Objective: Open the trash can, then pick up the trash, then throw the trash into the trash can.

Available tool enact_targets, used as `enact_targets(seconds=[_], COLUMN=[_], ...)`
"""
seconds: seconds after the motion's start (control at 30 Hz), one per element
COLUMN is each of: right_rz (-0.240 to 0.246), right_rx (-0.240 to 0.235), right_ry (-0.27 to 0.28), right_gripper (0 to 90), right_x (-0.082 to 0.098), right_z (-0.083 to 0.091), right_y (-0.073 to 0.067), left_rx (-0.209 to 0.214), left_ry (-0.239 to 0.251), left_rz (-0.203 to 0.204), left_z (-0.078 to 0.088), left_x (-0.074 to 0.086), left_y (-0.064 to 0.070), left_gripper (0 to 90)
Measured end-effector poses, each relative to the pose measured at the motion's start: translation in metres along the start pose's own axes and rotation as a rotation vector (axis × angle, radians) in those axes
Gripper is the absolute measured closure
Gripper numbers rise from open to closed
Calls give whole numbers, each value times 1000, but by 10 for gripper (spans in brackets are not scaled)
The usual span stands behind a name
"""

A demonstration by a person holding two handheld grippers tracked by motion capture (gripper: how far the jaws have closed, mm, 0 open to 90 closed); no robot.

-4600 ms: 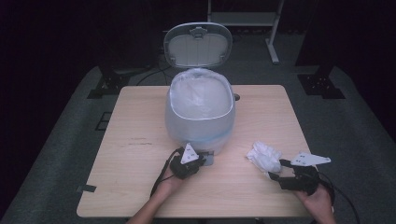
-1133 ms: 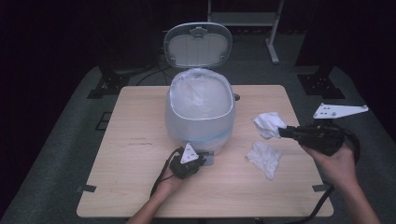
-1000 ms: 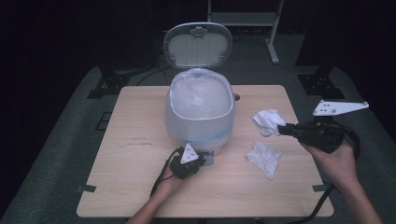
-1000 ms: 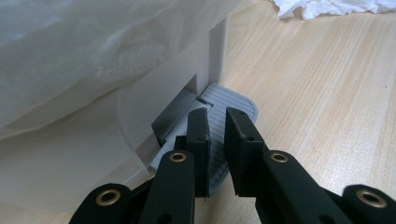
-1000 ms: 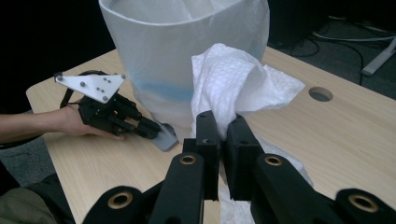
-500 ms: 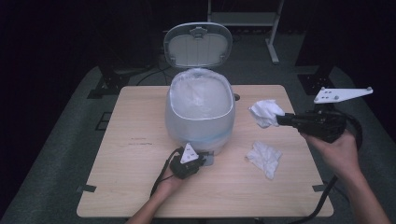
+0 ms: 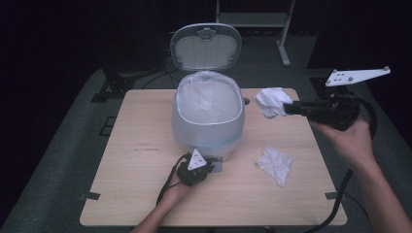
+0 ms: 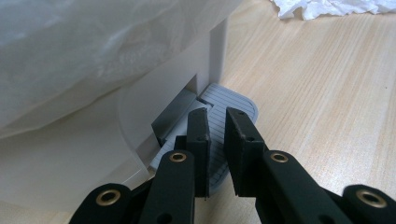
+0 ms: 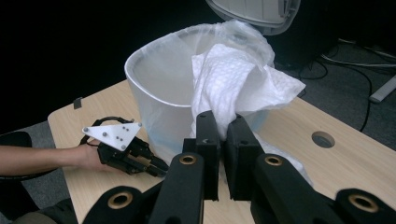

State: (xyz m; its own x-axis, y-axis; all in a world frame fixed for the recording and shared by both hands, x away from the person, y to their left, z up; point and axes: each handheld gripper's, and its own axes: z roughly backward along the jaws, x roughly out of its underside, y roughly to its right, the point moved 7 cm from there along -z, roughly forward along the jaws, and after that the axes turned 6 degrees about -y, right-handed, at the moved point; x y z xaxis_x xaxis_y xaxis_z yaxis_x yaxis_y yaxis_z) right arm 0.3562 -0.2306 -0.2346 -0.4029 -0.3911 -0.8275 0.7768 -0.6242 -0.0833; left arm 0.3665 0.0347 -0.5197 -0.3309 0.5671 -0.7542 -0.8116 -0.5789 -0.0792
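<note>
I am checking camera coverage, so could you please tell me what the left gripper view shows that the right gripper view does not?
Left gripper view: the left claw, shut, pressing the bin's ribbed foot pedal. Right gripper view: the right claw shut on a white tissue, raised before the bin's lined rim and open lid, with the left claw seen farther off. Both share the bin's bag liner and the wooden table.

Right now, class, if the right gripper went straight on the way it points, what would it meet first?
Most likely the bag-lined rim of the open grey pedal bin. The right gripper, clamping a crumpled white paper towel, points level toward it, though depth is hard to judge.
</note>
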Motion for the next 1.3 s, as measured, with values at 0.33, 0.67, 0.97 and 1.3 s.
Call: enact_targets(seconds=[0.33, 0.67, 0.97, 1.3], right_rz=[32, 64, 82, 79], right_rx=[2, -29, -48, -45], right_ry=[-14, -27, -44, -62], right_gripper=[846, 846, 846, 845], right_x=[-27, -51, -65, -74], right_z=[-8, -29, -50, -60], right_y=[-4, -15, -20, -16], left_rx=[-2, -2, -1, -6], left_ry=[1, -1, -2, 0], left_rz=[0, 0, 0, 0], left_z=[0, 0, 0, 0], left_x=[0, 0, 0, 0], left_y=[0, 0, 0, 1], left_gripper=[801, 800, 800, 800])
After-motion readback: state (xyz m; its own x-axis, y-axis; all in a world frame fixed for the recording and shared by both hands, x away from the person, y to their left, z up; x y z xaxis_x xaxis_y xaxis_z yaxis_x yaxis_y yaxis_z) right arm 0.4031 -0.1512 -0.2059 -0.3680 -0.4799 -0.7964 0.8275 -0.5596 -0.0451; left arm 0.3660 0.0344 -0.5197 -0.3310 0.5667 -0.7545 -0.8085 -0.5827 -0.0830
